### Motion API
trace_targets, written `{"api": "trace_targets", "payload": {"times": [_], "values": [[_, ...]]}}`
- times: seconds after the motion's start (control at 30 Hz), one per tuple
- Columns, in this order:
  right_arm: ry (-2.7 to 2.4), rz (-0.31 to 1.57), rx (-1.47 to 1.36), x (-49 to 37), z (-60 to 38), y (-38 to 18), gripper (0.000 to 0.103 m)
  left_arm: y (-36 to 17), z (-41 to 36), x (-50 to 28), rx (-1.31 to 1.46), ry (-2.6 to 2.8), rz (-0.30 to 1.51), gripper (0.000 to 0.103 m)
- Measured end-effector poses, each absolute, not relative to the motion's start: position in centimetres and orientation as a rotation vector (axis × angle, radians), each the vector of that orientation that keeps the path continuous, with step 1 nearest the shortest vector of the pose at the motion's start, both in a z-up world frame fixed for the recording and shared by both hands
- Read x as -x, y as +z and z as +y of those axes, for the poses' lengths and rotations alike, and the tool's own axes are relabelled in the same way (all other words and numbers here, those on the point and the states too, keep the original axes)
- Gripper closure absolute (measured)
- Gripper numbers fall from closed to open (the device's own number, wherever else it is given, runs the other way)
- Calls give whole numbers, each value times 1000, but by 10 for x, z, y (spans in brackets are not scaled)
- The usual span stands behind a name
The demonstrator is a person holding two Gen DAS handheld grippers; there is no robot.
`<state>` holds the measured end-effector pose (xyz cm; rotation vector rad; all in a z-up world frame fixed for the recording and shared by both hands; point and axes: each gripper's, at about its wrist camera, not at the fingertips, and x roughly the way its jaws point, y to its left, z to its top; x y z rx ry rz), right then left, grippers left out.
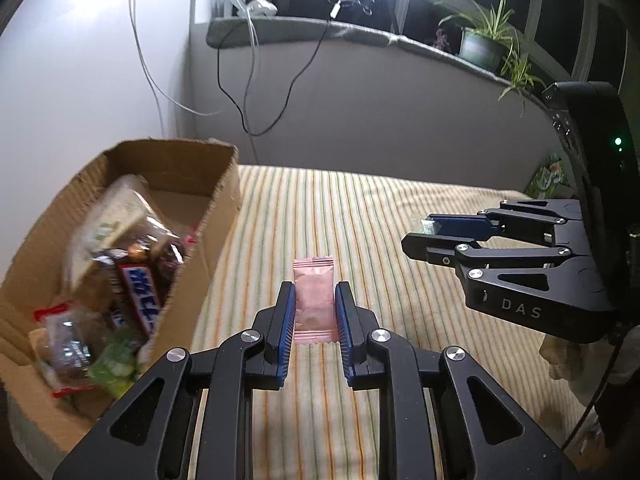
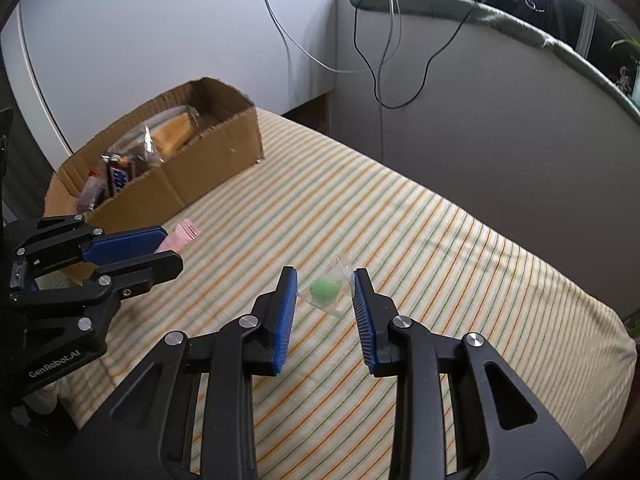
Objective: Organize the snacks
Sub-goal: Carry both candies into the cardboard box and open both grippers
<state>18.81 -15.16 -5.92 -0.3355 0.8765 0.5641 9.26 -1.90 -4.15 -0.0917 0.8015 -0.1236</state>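
Note:
My left gripper (image 1: 314, 294) is shut on a pink snack packet (image 1: 313, 304), held above the striped cloth; it also shows in the right wrist view (image 2: 182, 236). My right gripper (image 2: 325, 280) is open, its fingers on either side of a clear packet with a green candy (image 2: 326, 290) that lies on the cloth. The right gripper shows in the left wrist view (image 1: 420, 236) at the right. A cardboard box (image 1: 224, 200) holding several snacks, among them a Snickers bar (image 1: 142, 300), stands to the left; it also shows in the right wrist view (image 2: 216, 152).
The surface is a striped cloth (image 2: 440, 260) with a wall behind. Cables (image 1: 256, 92) hang down the wall. A sill above carries a potted plant (image 1: 482, 40) and a bright lamp. A green packet (image 1: 550, 176) lies at the far right edge.

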Motion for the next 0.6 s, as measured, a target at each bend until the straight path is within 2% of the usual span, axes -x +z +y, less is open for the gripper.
{"api": "trace_targets", "payload": {"times": [0.6], "values": [[649, 790, 372, -173, -76, -20, 74, -7, 45, -57, 132, -33, 705, 84]]}}
